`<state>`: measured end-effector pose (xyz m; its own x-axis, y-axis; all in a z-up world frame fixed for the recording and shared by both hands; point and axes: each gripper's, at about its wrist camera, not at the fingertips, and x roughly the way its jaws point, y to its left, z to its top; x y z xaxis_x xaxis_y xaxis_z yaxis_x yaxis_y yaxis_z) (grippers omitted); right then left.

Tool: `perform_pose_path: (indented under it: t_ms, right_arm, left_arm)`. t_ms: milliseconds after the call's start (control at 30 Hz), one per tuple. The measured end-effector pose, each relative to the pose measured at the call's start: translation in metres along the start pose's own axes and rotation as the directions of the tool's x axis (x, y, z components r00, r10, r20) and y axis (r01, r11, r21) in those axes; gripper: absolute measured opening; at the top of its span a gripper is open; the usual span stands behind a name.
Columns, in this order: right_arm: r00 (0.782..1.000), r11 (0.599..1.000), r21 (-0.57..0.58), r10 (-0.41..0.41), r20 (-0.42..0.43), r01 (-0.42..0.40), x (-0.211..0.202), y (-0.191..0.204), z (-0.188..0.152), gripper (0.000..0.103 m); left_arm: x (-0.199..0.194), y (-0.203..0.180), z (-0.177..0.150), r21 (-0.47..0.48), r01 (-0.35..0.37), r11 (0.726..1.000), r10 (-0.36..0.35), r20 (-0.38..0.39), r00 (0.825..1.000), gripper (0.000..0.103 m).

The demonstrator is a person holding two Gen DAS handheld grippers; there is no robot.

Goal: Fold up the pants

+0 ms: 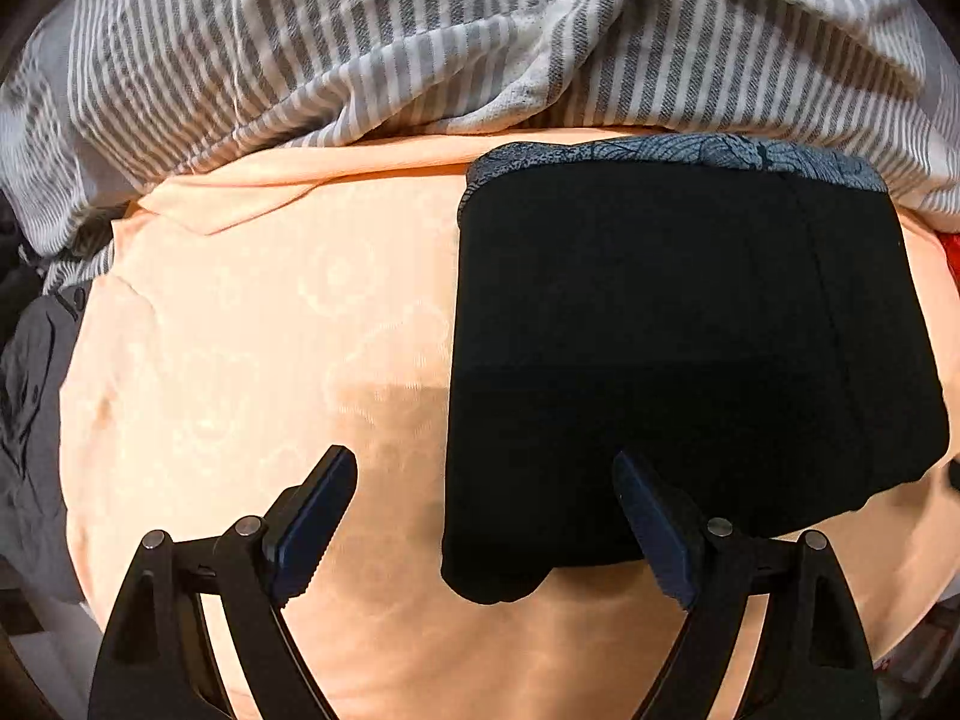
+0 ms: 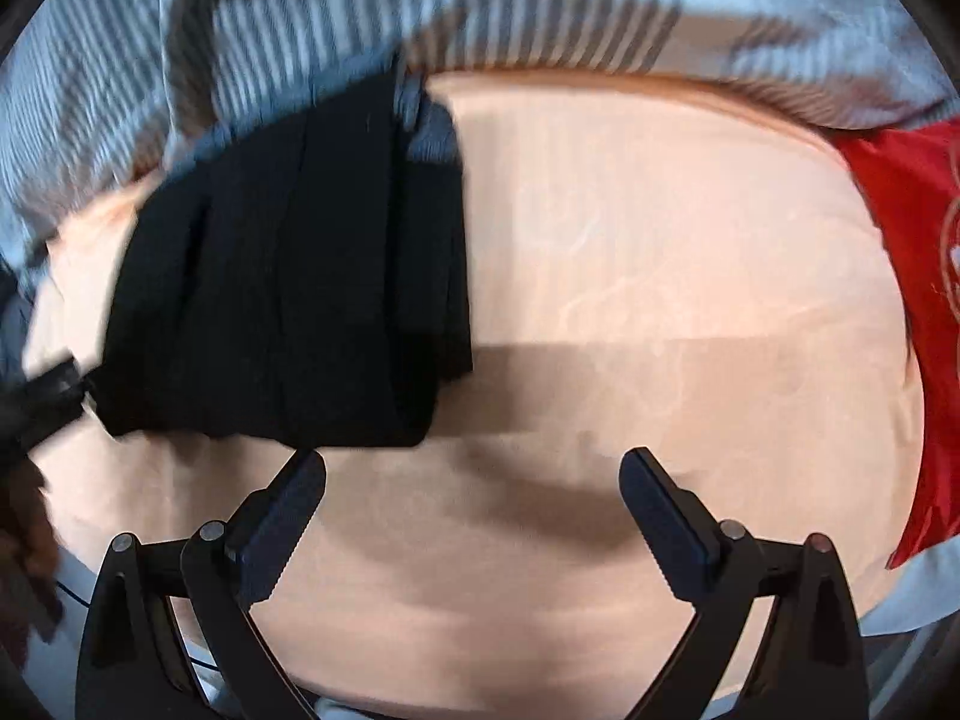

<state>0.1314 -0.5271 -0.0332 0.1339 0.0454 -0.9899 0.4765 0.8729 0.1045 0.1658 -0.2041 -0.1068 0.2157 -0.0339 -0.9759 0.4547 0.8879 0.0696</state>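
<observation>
The black pants (image 1: 678, 348) lie folded into a compact rectangle on the peach bed sheet (image 1: 252, 348), with a grey patterned layer (image 1: 690, 153) showing at their far edge. My left gripper (image 1: 483, 468) is open and empty, just above the near left corner of the pants. In the right wrist view the folded pants (image 2: 288, 300) lie to the left on the peach sheet (image 2: 660, 300). My right gripper (image 2: 471, 468) is open and empty, to the right of the pants' near edge. The other gripper (image 2: 42, 402) shows dimly at the pants' left side.
A grey and white striped blanket (image 1: 420, 30) is bunched along the far side, also in the right wrist view (image 2: 300, 18). A red cloth (image 2: 900, 252) lies at the right. Dark grey clothing (image 1: 30, 396) lies off the left edge of the sheet.
</observation>
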Motion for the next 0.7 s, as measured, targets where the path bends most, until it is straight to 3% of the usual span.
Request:
perform_pose_path:
  t_ms: [67, 133, 233, 367, 467, 533, 700]
  right_arm:
    - [0.989, 0.986, 0.081, 0.14, 0.048, -0.143, -0.018, -0.005, 0.007, 0.099]
    - [0.962, 0.956, 0.118, 0.259, 0.086, -0.267, -0.029, -0.003, 0.014, 0.099]
    - [0.937, 0.933, 0.095, 0.34, 0.084, -0.347, -0.029, 0.016, 0.025, 0.099]
    - [0.942, 0.94, 0.058, 0.334, 0.027, -0.335, -0.008, 0.047, 0.038, 0.099]
    - [0.938, 0.934, 0.078, 0.348, 0.011, -0.348, 0.001, 0.049, 0.037, 0.099]
    - [0.944, 0.941, 0.076, 0.331, 0.012, -0.331, 0.001, 0.052, 0.035, 0.099]
    - [0.958, 0.956, 0.07, 0.286, -0.01, -0.285, 0.017, 0.051, 0.041, 0.099]
  left_arm:
    - [0.002, -0.005, 0.001, 0.029, -0.016, 0.999, 0.016, -0.002, 1.0, 0.088]
    - [0.003, -0.005, 0.001, 0.026, -0.013, 1.0, 0.013, -0.014, 1.0, 0.088]
    - [0.004, 0.0, 0.0, 0.006, 0.003, 1.0, -0.003, -0.026, 1.0, 0.088]
    - [0.006, 0.001, 0.0, -0.003, 0.017, 1.0, -0.017, -0.025, 1.0, 0.088]
    - [0.007, 0.002, 0.0, -0.005, 0.021, 1.0, -0.021, -0.023, 1.0, 0.09]
    - [0.011, 0.005, 0.0, -0.011, 0.008, 1.0, -0.008, -0.02, 1.0, 0.096]
    - [0.016, 0.012, 0.001, -0.044, 0.04, 0.998, -0.042, -0.041, 0.998, 0.096]
